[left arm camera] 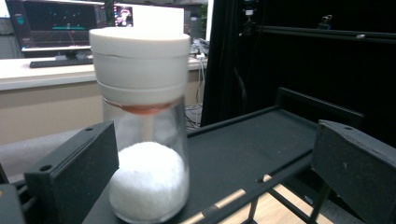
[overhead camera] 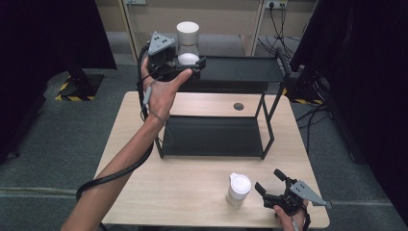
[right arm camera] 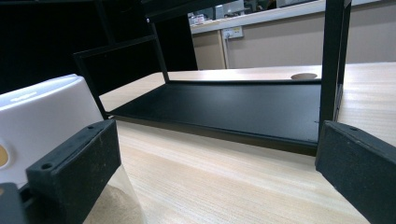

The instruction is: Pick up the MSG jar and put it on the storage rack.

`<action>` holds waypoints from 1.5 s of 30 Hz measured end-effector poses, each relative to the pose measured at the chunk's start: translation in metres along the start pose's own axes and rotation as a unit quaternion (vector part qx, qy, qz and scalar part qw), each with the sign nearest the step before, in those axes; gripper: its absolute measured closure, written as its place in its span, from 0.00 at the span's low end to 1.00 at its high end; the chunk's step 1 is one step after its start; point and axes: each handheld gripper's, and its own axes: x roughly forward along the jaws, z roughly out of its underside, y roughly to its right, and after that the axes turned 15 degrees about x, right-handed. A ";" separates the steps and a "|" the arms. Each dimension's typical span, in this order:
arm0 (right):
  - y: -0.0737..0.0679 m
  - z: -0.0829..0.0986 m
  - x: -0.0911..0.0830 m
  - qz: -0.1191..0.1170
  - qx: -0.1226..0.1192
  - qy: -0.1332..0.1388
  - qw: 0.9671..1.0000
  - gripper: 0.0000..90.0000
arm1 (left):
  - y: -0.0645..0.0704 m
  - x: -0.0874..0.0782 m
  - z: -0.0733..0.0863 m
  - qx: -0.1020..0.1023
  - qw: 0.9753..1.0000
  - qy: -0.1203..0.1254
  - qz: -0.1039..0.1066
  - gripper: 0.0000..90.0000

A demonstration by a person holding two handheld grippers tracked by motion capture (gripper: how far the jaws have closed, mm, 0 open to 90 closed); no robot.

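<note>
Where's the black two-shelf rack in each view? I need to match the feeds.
High view: black rack, centre, standing on the table.
Left gripper view: its top shelf crosses the middle, carrying the jar of white grains.
Right gripper view: its bottom shelf lies ahead, a post at right.
Shared landmark: the light wooden table.

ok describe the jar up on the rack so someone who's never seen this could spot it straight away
Find the black two-tier rack at the back of the wooden table. On its top shelf, at the left end, the jar stands upright between the open jaws of the left gripper. Unlike the other white-lidded jar down on the tabletop, it holds white grains.
</note>
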 end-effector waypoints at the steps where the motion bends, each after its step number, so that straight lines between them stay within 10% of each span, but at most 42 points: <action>1: 0.000 0.000 0.000 0.000 0.000 0.000 1.000 0.00 | 0.001 -0.002 0.002 0.002 1.000 0.001 0.003 0.00; 45: -0.001 0.001 -0.001 0.001 0.001 0.002 1.000 0.00 | 0.045 -0.053 0.142 -0.006 0.995 0.045 0.084 0.01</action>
